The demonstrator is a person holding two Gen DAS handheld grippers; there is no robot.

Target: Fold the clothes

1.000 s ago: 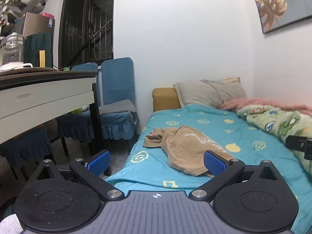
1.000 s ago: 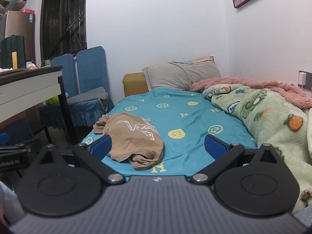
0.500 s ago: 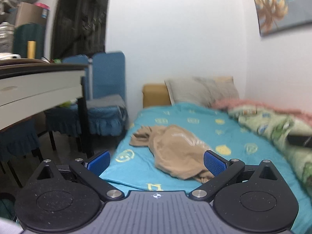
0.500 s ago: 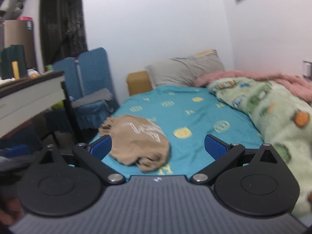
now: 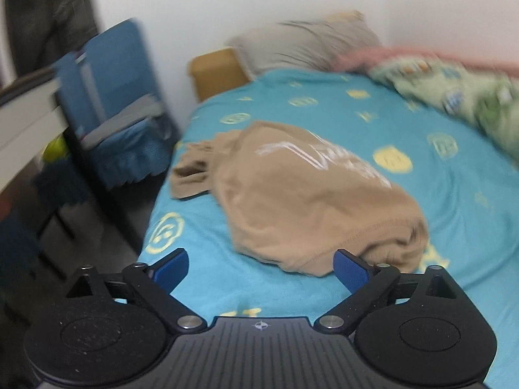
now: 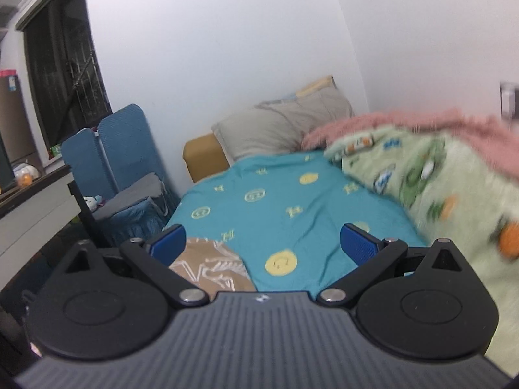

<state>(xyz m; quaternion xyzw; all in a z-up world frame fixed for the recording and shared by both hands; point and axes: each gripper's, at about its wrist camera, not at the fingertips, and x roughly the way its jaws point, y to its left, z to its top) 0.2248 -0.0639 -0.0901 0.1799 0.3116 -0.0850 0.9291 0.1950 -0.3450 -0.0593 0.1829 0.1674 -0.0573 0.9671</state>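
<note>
- Left wrist view: the left gripper [image 5: 261, 267] hangs just short of the near edge of a tan shirt [image 5: 301, 191], its blue fingers spread wide and holding nothing, probably so the rumpled hem can pass between them.
- The shirt lies in a loose heap, not folded, on the near left part of the bed [image 5: 447, 194], a sleeve trailing toward the far left; a white print faces up.
- Right wrist view: the right gripper [image 6: 264, 246] is also spread and empty, above the shirt [image 6: 211, 269], which shows low between its fingers.
- A green blanket [image 6: 431, 188] is bunched along the right, leaving the blue sheet bare for folding.
</note>
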